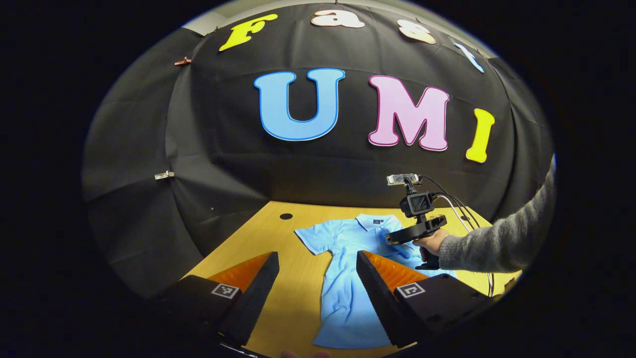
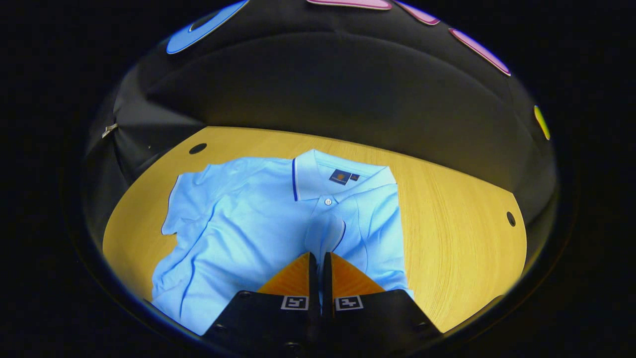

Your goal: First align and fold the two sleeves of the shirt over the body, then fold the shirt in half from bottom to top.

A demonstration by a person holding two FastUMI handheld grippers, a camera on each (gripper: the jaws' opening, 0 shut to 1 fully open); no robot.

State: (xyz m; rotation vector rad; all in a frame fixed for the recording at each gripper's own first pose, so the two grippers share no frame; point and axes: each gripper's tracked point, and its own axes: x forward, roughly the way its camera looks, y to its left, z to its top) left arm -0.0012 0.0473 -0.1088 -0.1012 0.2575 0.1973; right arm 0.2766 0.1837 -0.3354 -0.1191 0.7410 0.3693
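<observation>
The shirt lies soft and limp on the desk, best pinched at the cuff hem, where the right gripper clenches its folded sleeve while the left gripper hangs released.

A light blue polo shirt lies flat on a wooden table. The left gripper hangs above it, fingers wide apart. Farther off, a grey-sleeved hand holds the right gripper over the shirt.
</observation>
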